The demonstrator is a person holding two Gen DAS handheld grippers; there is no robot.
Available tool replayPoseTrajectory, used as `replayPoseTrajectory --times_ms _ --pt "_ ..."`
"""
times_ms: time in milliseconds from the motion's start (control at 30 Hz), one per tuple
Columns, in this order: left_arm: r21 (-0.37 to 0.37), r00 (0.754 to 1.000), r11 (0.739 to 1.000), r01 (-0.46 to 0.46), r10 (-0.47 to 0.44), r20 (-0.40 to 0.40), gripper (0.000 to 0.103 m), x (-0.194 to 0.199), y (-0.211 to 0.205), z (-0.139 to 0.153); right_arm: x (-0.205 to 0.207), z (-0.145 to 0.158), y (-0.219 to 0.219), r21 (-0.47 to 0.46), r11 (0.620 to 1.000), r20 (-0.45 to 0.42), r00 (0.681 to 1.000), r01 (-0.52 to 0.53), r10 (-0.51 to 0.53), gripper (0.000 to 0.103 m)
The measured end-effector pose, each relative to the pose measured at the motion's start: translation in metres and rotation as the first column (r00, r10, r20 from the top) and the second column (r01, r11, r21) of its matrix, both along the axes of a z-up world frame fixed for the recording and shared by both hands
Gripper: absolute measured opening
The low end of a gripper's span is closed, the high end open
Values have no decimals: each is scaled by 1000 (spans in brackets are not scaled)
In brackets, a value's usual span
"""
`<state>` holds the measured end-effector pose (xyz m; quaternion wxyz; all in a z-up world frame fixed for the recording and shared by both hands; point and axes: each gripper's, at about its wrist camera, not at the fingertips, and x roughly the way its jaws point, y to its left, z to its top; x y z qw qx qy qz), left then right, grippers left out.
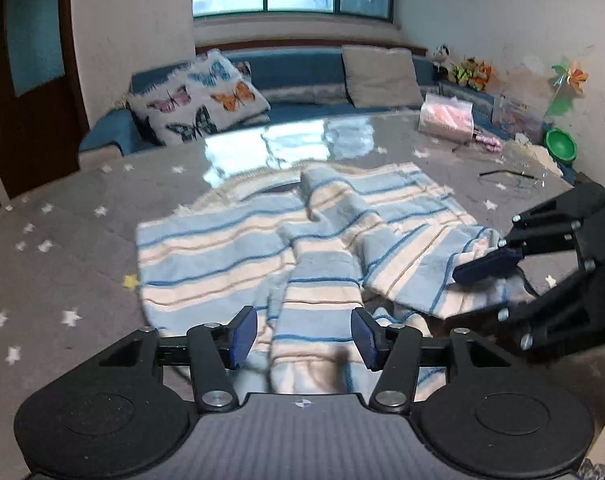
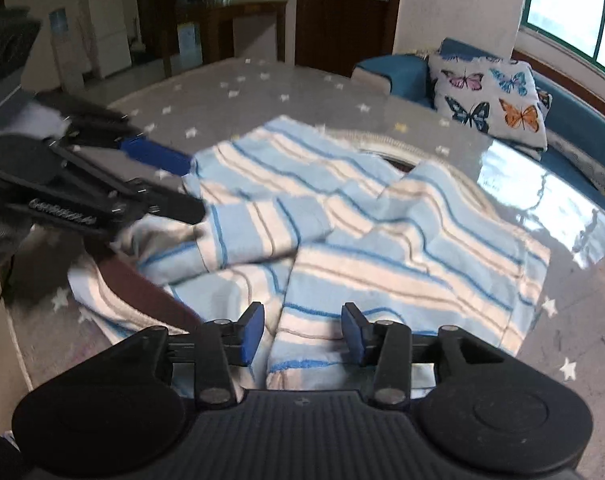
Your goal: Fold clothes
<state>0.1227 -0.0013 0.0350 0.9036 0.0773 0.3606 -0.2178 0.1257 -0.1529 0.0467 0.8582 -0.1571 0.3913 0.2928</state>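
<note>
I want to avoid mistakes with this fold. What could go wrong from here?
1. The sweater hangs over the near edge of the table; a pull toward that edge could drag it off.
2. Both sleeves lie crossed and bunched in the middle, so folding now may trap wrinkles.
3. The left tool and right tool are open over the hem; closing carelessly may catch only one layer.

Two black handheld grippers, left gripper (image 1: 304, 338) and right gripper (image 2: 302, 330), with blue pads, silver screws, ribbed grey housings.
</note>
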Motion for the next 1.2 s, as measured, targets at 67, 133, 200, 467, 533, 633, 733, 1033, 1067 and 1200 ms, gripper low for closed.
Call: replayPoseTrajectory --times_ms 67,133,200,467,533,633,733,1033,1067,1200 --pt "18 999 1000 9 -8 -32 61 8 -6 -8 1 -9 1 -24 1000 -6 1000 16 -16 42" --pt "33 999 999 12 -10 -53 61 11 -10 -15 0 -14 0 -41 999 -6 1000 30 -30 36" --pt "25 998 1000 15 -14 -63 59 12 -9 -19 -1 -15 -5 -46 998 -2 999 52 -53 25" --pt "1 999 1000 -10 10 -37 9 -1 -3 -17 -14 3 -41 57 981 34 982 184 -187 4" --pt "6 999 999 -46 46 -8 8 -7 2 -11 -19 7 -53 78 971 52 971 228 -232 3" --pt "3 993 993 -114 114 37 8 -21 17 -2 -28 13 -77 115 945 60 947 306 -314 2" --pt "-5 977 979 -206 206 58 8 -34 35 6 -38 17 -96 120 926 76 927 358 -368 3" --pt "46 912 911 -409 408 35 8 -81 91 -7 -39 25 -64 120 969 100 969 215 -227 14" --pt "57 907 905 -421 420 24 8 -84 94 -11 -37 23 -55 118 974 94 974 194 -205 22" --pt "73 897 897 -437 440 -33 8 -93 105 -26 -23 3 -24 81 987 46 989 137 -141 28"
